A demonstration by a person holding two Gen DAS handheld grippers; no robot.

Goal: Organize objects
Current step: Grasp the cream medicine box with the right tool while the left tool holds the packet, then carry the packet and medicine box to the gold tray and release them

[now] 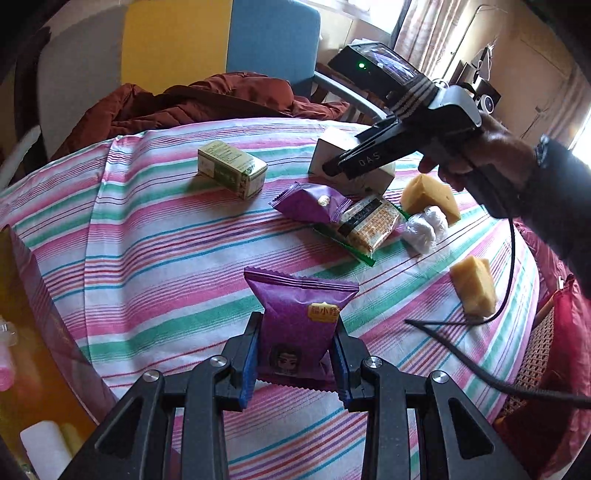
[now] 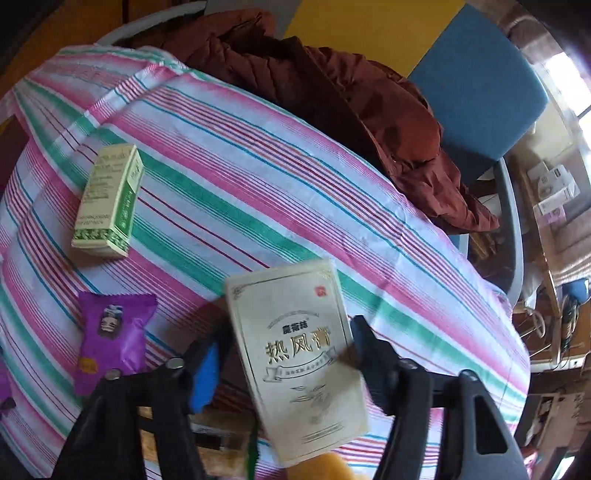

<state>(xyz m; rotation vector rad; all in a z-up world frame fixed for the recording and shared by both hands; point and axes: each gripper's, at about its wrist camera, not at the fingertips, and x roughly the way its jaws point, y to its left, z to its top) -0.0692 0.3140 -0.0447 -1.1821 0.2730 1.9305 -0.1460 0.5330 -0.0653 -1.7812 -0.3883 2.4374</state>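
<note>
Left wrist view: left gripper point(image 1: 295, 363) fingers clamp the purple snack packet point(image 1: 297, 314). Right gripper point(image 2: 284, 365) fingers straddle the cream box point(image 2: 295, 354) at six o'clock; whether they grip it is unclear; tilted, it could slip onto the counter point(image 2: 258, 192).

A round table draped in a cloth of pink, green, blue and white stripes point(image 1: 155, 236) occupies the middle of the room, with a rust-brown quilted jacket point(image 1: 207, 99) heaped at its far edge. Behind it stands a chair with a blue padded back and grey frame point(image 1: 273, 40), against a yellow wall panel point(image 1: 173, 37). Daylight enters through a window hung with pale patterned curtains point(image 1: 424, 29) at the far right, where a cluttered shelf of small boxes point(image 2: 554, 192) lines the wall.
</note>
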